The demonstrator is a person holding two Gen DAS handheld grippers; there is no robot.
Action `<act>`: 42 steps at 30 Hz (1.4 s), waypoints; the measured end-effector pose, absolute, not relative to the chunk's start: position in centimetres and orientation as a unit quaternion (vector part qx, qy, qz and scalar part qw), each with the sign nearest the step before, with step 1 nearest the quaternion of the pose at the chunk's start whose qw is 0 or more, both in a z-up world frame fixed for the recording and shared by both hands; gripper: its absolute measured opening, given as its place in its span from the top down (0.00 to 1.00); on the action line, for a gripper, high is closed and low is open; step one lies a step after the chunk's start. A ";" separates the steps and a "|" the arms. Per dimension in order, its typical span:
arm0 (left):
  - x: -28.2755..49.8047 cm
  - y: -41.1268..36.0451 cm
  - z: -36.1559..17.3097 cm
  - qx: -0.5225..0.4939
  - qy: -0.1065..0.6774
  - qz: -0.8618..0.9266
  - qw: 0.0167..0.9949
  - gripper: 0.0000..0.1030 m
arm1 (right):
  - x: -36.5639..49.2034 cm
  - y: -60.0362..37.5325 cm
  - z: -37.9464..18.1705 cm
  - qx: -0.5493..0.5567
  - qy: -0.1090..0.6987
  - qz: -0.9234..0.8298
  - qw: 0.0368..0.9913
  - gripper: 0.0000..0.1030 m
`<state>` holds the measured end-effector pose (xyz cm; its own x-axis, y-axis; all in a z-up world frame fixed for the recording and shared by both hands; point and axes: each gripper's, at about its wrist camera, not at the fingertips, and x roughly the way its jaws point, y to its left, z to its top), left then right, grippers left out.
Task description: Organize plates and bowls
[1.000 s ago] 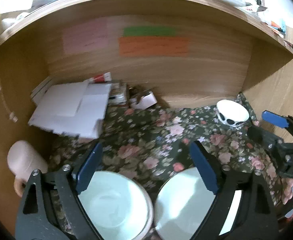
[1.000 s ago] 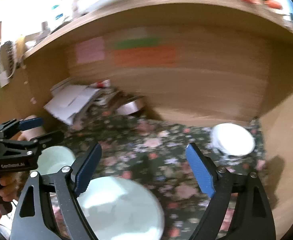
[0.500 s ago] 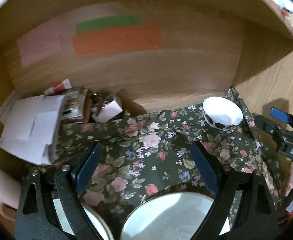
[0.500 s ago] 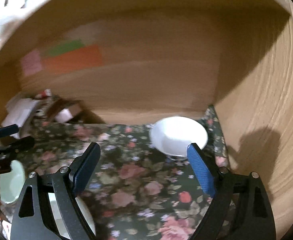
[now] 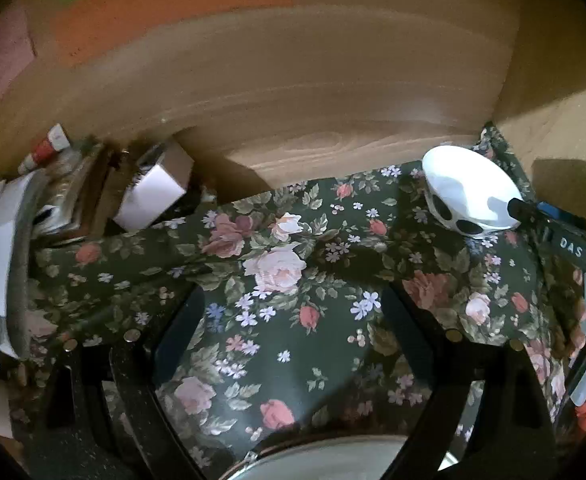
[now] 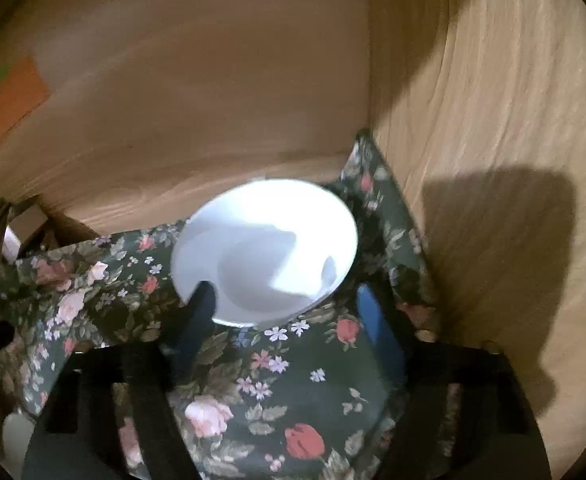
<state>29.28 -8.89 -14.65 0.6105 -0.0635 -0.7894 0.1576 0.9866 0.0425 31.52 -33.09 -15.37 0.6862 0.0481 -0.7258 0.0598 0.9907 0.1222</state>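
Between the closing right tongs [image 6: 285,312] – the white bowl's [image 6: 265,248] near rim

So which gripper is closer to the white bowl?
Right. The right gripper is at the white bowl, its rim between the closing jaws. The left gripper hangs open over the floral cloth, well aside.

A pale plate [image 5: 325,458] is cut off by the lower edge of the left view. The white bowl's [image 6: 265,252] near rim hides behind the right tongs [image 6: 289,316]. Clutter [image 5: 93,196] at left is blurred.
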 end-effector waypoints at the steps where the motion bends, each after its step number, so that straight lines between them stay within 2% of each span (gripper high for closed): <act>1: 29.6 -9.0 -14.9 0.052 0.441 -0.062 0.894 0.12 | 32.1 -33.5 -15.9 0.082 0.405 -0.005 0.910 0.45; 6: 30.8 -9.5 -15.6 0.039 0.454 -0.066 0.888 0.12 | 33.3 -34.5 -17.8 0.114 0.434 0.004 0.894 0.48; 13: 31.2 -9.9 -16.0 0.041 0.455 -0.070 0.887 0.12 | 34.5 -34.6 -18.8 0.103 0.440 0.006 0.892 0.51; 18: 31.2 -9.7 -15.7 0.031 0.449 -0.071 0.890 0.12 | 35.2 -34.0 -19.4 0.078 0.456 0.016 0.887 0.73; 21: 31.3 -9.6 -15.5 0.029 0.448 -0.071 0.891 0.12 | 35.0 -33.2 -19.2 0.068 0.464 0.041 0.882 0.78; 29: 31.4 -10.0 -16.4 0.034 0.470 -0.073 0.879 0.12 | 31.2 -29.6 -18.9 0.023 0.471 0.109 0.875 0.81; 33: 31.6 -10.5 -17.6 0.045 0.492 -0.074 0.866 0.29 | 29.0 -28.6 -18.7 0.014 0.474 0.135 0.870 0.81; 40: 31.9 -11.5 -19.2 0.052 0.518 -0.080 0.850 0.39 | 26.8 -28.9 -18.0 0.028 0.471 0.142 0.870 0.81; 42: 32.1 -12.0 -19.5 0.057 0.519 -0.084 0.848 0.42 | 26.3 -29.3 -17.6 0.035 0.468 0.143 0.871 0.73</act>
